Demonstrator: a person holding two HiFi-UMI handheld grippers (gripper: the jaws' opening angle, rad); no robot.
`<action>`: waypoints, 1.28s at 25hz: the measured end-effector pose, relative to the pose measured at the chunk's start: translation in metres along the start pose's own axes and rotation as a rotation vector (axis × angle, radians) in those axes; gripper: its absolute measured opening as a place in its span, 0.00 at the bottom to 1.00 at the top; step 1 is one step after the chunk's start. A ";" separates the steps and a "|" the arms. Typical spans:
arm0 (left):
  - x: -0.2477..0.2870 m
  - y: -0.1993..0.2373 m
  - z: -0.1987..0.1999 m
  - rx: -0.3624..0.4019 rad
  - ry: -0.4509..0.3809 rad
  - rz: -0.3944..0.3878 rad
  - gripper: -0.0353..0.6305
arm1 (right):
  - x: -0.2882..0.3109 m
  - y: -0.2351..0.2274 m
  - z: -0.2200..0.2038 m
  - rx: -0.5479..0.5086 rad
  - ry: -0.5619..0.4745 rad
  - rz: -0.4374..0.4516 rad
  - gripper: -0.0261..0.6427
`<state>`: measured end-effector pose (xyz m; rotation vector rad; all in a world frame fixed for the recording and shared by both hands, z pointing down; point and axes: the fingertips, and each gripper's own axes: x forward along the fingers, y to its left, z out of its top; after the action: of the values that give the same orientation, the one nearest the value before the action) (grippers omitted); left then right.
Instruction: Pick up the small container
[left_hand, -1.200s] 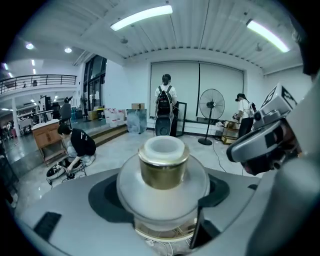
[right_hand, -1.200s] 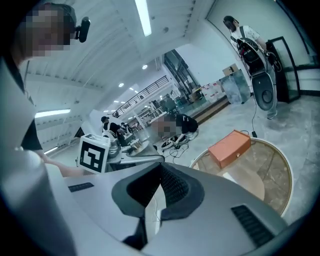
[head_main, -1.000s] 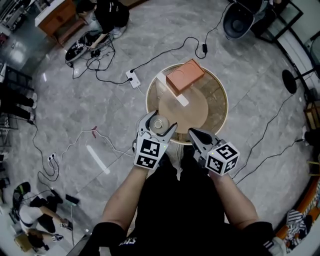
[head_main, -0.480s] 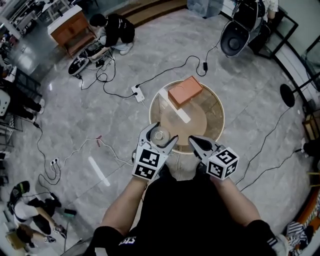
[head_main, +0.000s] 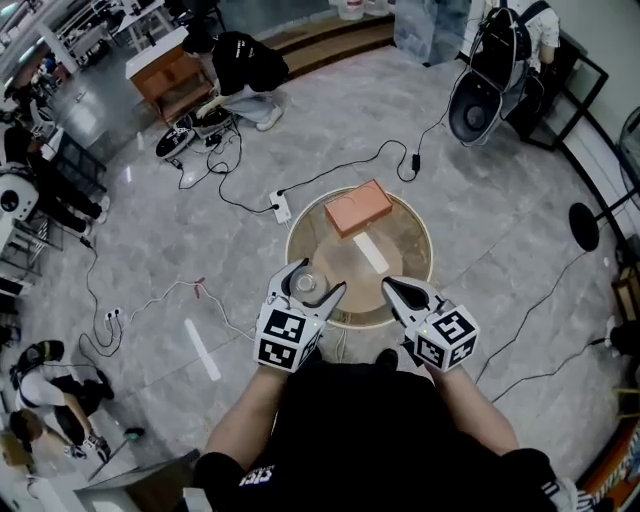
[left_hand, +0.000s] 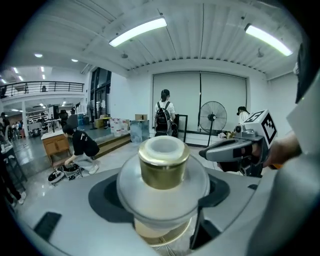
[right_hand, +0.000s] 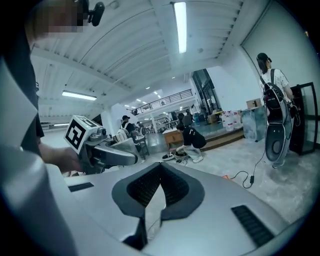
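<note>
1. Plainly clamped in the left gripper (head_main: 320, 277): a small rounded clear container with a gold collar and white cap (left_hand: 163, 170), upright, jaws spread only as wide as its body and pressing on both sides.
2. Seen from the head view, held above the near-left edge of a round light-wood table (head_main: 410, 245); impossible to tell whether clear of the tabletop.
3. On the right gripper (head_main: 388, 284): jaws closed together, tips meeting, a thin slit lower down, nothing between them.
4. Hovering over the table's near-right edge, near the left gripper, apart from it.
5. At the table's far side: an orange-brown rectangular box (head_main: 358, 208), a white strip (head_main: 371, 253) lying just in front of it, both well apart from the container.
</note>
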<state>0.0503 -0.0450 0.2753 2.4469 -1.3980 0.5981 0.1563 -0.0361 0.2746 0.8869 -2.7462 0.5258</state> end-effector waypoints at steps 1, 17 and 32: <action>0.002 -0.008 0.005 -0.014 -0.009 0.011 0.57 | -0.009 -0.004 0.003 -0.007 0.001 0.016 0.06; 0.017 -0.031 0.074 0.053 -0.014 -0.055 0.57 | -0.047 -0.052 0.072 -0.043 -0.163 0.017 0.06; -0.018 0.020 0.074 0.051 -0.085 -0.021 0.57 | -0.027 0.001 0.089 -0.079 -0.214 -0.002 0.06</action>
<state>0.0412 -0.0730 0.2019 2.5522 -1.4035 0.5370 0.1695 -0.0570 0.1849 0.9790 -2.9323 0.3372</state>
